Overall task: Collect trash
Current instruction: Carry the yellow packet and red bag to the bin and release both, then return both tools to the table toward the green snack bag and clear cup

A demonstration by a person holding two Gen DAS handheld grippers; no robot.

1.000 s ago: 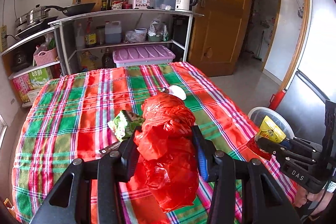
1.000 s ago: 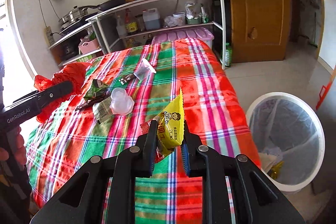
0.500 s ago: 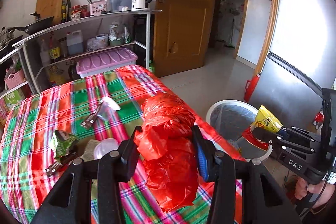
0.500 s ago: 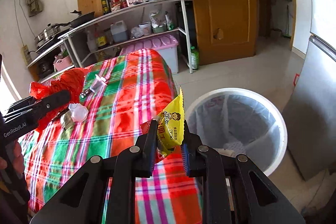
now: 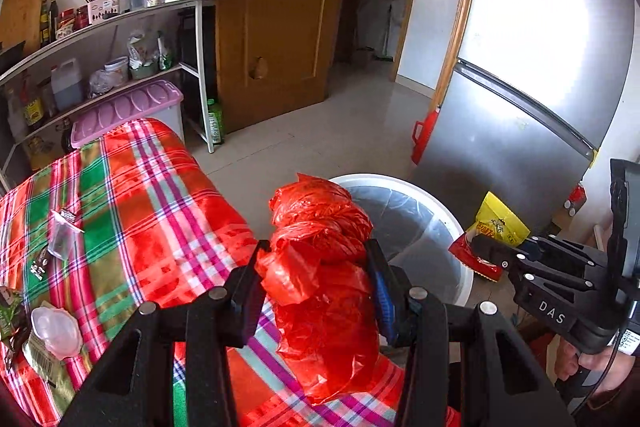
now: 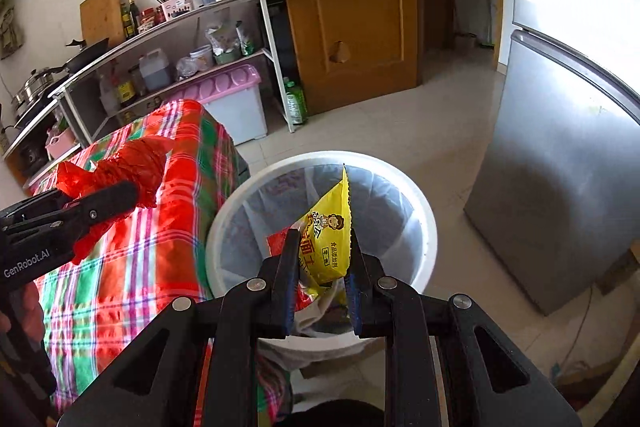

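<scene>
Now both pieces of trash hang by the white bin, one directly over it.

The yellow snack wrapper (image 6: 330, 239), long axis upright, sits at frame centre of the right wrist view, pinched by the right tool (image 6: 320, 267) straight above the mouth of the white bin (image 6: 424, 223). The red plastic bag (image 5: 324, 267), pinched by the left tool (image 5: 320, 287), hangs over the edge of the plaid-covered desk (image 5: 132, 207) with the bin just behind it, so the right hand is nearer. A second ago both tools were over the desk, the bin off at the right edge.
</scene>
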